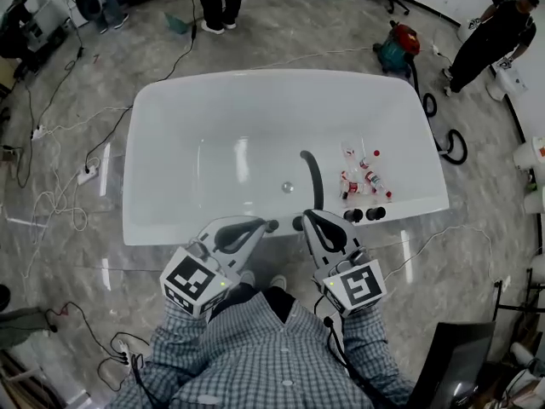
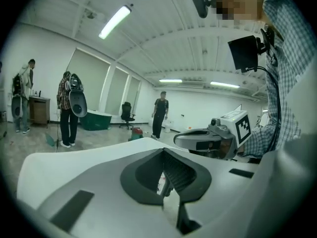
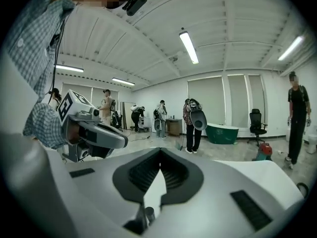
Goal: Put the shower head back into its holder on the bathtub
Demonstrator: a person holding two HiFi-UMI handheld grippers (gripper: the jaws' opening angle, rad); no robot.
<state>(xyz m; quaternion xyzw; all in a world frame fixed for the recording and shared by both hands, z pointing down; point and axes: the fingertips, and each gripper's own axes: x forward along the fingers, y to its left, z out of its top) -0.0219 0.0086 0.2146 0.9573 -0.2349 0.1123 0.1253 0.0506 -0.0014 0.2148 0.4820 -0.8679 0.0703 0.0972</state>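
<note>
So the white bathtub (image 1: 170,109) fills most of the head view. I've got the left gripper (image 1: 260,226) and right gripper (image 1: 311,220) side by side over its near rim, fingers pinched together on both, nothing in them. The dark curved shower head (image 1: 312,170) with its hose lies inside the tub, running from the near rim toward the middle; can't tell where head ends and hose starts. My guess: rigid, smooth, probably slick, light-ish, but the hose will tug and twist it. I'd grab across the handle, not the hose. Small bottles (image 1: 362,177) sit toward the tub's right end, and two knobs (image 1: 364,215) are on the near rim.
</note>
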